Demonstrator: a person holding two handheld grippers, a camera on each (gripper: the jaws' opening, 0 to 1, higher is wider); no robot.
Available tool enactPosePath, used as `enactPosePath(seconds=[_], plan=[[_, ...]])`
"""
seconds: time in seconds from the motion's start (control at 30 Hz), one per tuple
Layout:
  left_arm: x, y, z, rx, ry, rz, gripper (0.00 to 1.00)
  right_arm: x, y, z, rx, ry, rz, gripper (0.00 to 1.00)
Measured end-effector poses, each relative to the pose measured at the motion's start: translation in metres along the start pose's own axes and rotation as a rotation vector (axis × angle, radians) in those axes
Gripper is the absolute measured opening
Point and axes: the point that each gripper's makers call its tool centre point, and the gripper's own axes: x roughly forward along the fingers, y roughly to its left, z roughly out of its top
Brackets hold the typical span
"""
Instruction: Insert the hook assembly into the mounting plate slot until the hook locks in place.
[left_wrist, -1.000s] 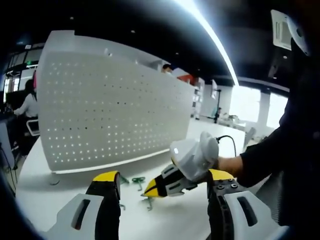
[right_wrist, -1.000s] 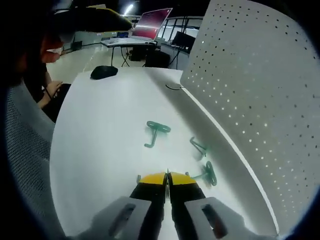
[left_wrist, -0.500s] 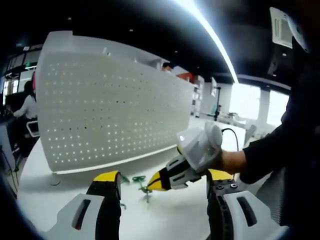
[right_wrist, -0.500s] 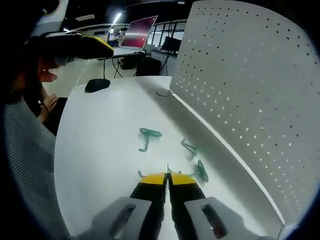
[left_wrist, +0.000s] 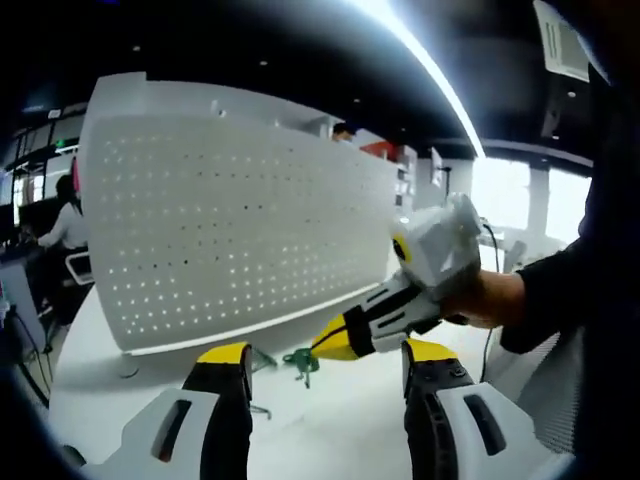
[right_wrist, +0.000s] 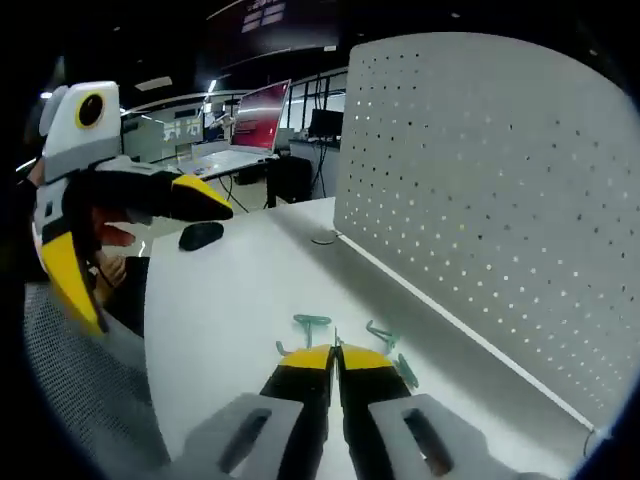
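Nearest in the left gripper view, the left tongs (left_wrist: 325, 385) stand wide open with nothing between them. In the right gripper view, the right tongs (right_wrist: 336, 365) are pressed together; a thin sliver sticks up from the tips, but it is too small to say what it is. Just past them, small green hooks (right_wrist: 312, 322) lie on the white tabletop (right_wrist: 230, 300). One green hook (left_wrist: 300, 360) sits close under the right tongs' yellow tip.

Farther back stands the big white board with holes (right_wrist: 480, 200), upright at the tabletop's far edge.

A hook could slip or twist if it is pinched off-centre, and then it would miss its hole. The hand (left_wrist: 480, 300) on the right tongs slants them down toward the tabletop.
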Motion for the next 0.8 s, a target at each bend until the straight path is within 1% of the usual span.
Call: enactPosePath(seconds=[0.07,0.2,0.33,0.37,0.43,0.57,0.63,0.8], plan=[[-0.001,0.003,0.003,0.014,-0.015,0.016,0.58,-0.005,0.003,0.006,0.019,-0.022,0.004,0.00],[-0.002,0.006,0.005,0.043,-0.025,0.036,0.52,-0.015,0.009,0.019,0.062,-0.062,0.020,0.00],[-0.004,0.009,0.007,0.084,-0.034,0.061,0.43,-0.024,0.015,0.033,0.112,-0.108,0.041,0.00],[-0.005,0.010,0.009,0.103,-0.043,0.068,0.41,-0.024,0.016,0.035,0.116,-0.112,0.044,0.00],[-0.006,0.011,0.010,0.120,-0.043,0.075,0.37,-0.028,0.019,0.041,0.135,-0.129,0.056,0.00],[-0.006,0.011,0.011,0.151,-0.045,0.078,0.31,-0.032,0.026,0.052,0.157,-0.159,0.075,0.00],[-0.007,0.009,0.013,0.175,-0.060,0.078,0.27,-0.034,0.029,0.056,0.166,-0.169,0.087,0.00],[-0.007,0.007,0.014,0.205,-0.055,0.079,0.23,-0.039,0.035,0.066,0.176,-0.193,0.104,0.00]])
